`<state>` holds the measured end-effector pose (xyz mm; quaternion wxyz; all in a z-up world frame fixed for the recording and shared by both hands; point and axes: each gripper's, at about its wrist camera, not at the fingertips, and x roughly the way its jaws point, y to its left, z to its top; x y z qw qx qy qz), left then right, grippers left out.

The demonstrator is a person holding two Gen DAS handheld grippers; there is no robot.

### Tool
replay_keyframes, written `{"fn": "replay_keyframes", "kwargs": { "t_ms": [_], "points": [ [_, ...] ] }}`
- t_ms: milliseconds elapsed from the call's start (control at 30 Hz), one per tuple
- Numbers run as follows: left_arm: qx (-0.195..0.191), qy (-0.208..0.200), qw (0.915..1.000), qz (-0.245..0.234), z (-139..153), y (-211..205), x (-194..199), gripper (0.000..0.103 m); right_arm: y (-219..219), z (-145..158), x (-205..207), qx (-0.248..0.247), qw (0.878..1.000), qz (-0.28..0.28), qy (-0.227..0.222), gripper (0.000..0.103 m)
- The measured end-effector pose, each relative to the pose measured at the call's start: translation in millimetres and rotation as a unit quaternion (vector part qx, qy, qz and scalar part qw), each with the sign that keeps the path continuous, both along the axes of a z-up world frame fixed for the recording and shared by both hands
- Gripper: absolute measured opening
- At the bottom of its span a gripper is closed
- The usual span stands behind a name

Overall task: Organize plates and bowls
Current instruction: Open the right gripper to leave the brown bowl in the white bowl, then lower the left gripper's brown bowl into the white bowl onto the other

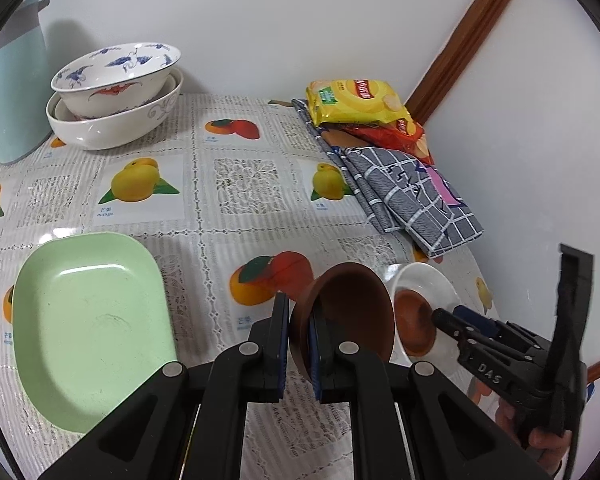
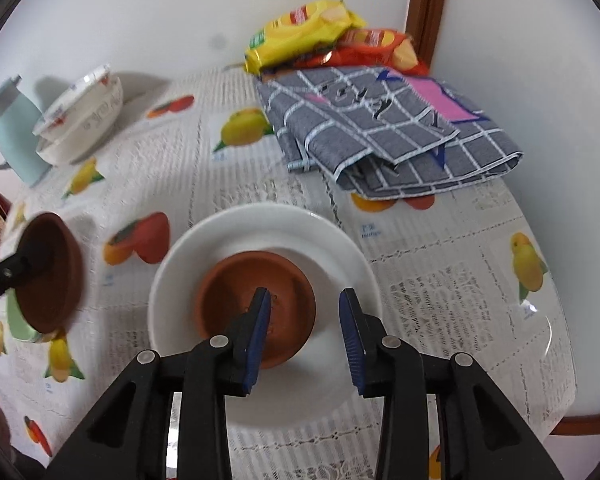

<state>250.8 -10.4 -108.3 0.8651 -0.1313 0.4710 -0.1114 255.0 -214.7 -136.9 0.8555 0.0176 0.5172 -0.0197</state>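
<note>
Clamped on the rim of a dark brown bowl (image 1: 342,312), the left gripper (image 1: 300,344) is holding it tilted on edge above the fruit-print tablecloth (image 1: 228,184), its jaws pinching the wall from both sides. Left of it, a pale green rectangular plate (image 1: 88,328) is lying flat near the table's near edge, and at the far left two white bowls (image 1: 112,92) are sitting nested beside a light blue jug (image 1: 12,88). Moving right, the right gripper (image 2: 305,320) is hovering over a terracotta bowl (image 2: 256,304) that is resting inside a white plate (image 2: 260,240); its jaws are standing apart, the left pad over the bowl's hollow and the right pad outside its rim, neither pressing on it. Farther right, against the wall, a grey checked cloth (image 2: 380,128) is lying folded, with yellow and red snack packets (image 2: 320,36) resting on its far end.
</note>
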Motion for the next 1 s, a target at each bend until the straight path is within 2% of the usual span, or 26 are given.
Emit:
{"fn": "replay_keyframes", "kwargs": {
  "t_ms": [100, 267, 533, 667, 833, 1000],
  "points": [
    [0.002, -0.005, 1.0000, -0.004, 6, -6, -4, 0.009, -3, 14, -9, -0.008, 1.000, -0.008, -0.021, 0.041],
    [0.005, -0.013, 0.9998, -0.012, 16, -19, -11, 0.009, -9, 34, -26, -0.018, 0.999, -0.016, -0.048, 0.042],
    [0.023, -0.011, 0.9993, -0.026, 22, -47, -15, 0.009, -31, 60, -54, 0.000, 0.995, -0.032, -0.096, 0.044],
    [0.038, -0.013, 0.9988, -0.029, 26, -60, -15, 0.009, -44, 65, -62, -0.002, 0.993, -0.047, -0.110, 0.048],
    [0.056, -0.008, 0.9980, -0.030, 26, -71, -13, 0.009, -61, 66, -70, 0.029, 0.990, -0.043, -0.128, 0.050],
    [0.069, -0.004, 0.9972, -0.029, 24, -79, -12, 0.009, -69, 61, -72, 0.011, 0.990, -0.051, -0.131, 0.051]
  ]
}}
